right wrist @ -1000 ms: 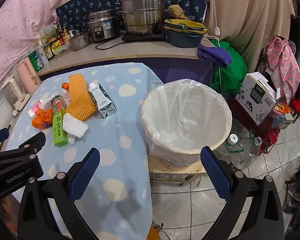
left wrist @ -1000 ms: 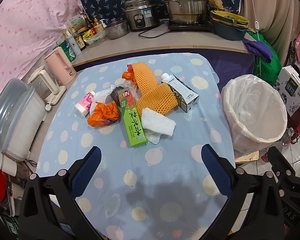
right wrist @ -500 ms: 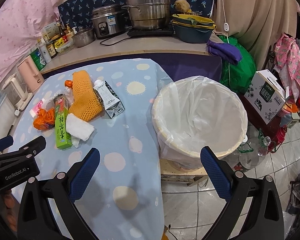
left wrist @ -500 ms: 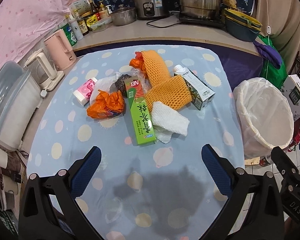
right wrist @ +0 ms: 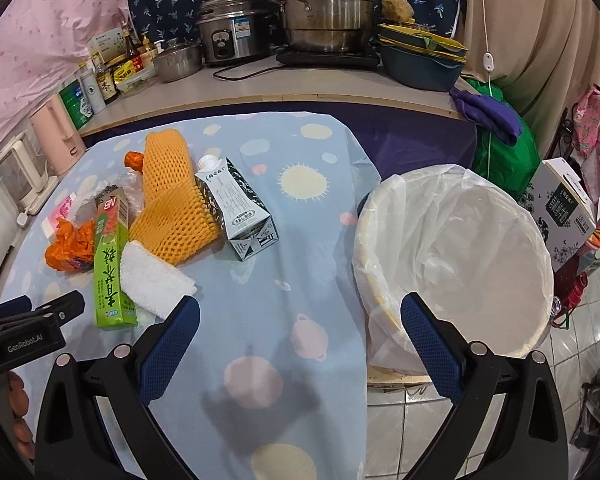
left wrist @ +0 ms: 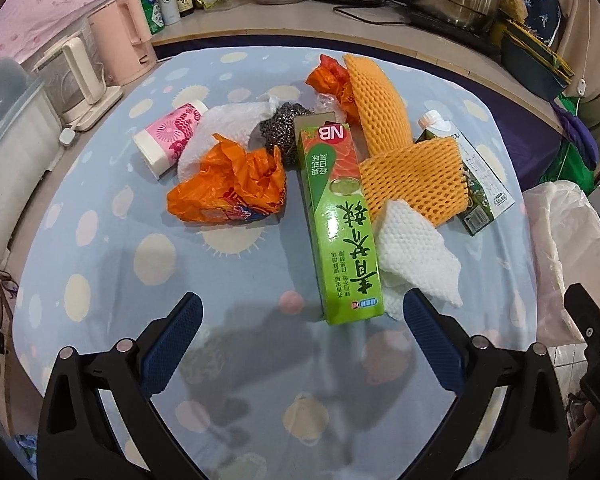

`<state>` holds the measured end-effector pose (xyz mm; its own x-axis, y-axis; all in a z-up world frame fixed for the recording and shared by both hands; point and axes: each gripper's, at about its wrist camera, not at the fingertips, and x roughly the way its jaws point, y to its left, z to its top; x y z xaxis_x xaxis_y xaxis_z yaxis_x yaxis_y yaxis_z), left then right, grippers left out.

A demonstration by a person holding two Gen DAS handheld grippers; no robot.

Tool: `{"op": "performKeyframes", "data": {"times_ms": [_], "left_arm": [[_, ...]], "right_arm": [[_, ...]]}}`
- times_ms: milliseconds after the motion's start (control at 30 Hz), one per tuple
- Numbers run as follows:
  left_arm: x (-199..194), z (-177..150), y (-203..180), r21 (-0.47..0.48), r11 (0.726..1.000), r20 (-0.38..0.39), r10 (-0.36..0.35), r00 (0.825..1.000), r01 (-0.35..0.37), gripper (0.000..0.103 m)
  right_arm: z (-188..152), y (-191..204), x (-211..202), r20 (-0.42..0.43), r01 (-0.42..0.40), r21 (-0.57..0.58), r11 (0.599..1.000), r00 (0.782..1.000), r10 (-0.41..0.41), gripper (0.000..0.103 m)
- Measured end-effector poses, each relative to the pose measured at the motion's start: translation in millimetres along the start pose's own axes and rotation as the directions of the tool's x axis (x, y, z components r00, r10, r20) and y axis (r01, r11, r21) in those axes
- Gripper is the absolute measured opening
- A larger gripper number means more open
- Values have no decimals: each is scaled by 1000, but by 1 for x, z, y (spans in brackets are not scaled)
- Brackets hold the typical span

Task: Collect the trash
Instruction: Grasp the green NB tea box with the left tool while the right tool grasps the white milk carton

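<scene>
1. Left wrist view: my left gripper point(left wrist: 300, 322) has its jaws spread wide and empty, low over the pale blue dotted tablecloth point(left wrist: 100, 280), aimed at the trash pile. I read this as the approach to the first pick; nothing is collected yet.
2. Nearest target: the long green cardboard box point(left wrist: 342, 232), rigid, flat-faced (easy pinch across its width). Touching it are the white foam net sleeve point(left wrist: 414, 256), soft, and the crumpled orange plastic bag point(left wrist: 228, 188).
3. Right wrist view: my right gripper point(right wrist: 300, 322) is also spread and empty. The round bin with a thin white liner point(right wrist: 452, 256) sits just beside the table edge; the grey-green milk carton point(right wrist: 240, 208) lies on its side.
</scene>
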<state>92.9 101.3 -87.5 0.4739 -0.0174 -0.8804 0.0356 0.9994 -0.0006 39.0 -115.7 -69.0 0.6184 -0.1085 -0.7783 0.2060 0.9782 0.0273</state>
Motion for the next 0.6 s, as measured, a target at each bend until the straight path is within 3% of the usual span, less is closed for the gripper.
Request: {"op": "performKeyframes", "data": {"times_ms": [267,367,600], "left_arm": [[40,10,-11,21,1000,-29,19,999,-19,95],[47,12,-10,6,1000,-41,4,999,-4,86],[58,9,-4,-13,1000,-53,-18,998,18,84]], "right_arm": [[23,15,35,8,3,-19,1000,1000,-3,96],[33,19,51,0,-11,-19,1000,1000,11,96],[50,39,87,15,-11,-91,996,1000,12,95]]}}
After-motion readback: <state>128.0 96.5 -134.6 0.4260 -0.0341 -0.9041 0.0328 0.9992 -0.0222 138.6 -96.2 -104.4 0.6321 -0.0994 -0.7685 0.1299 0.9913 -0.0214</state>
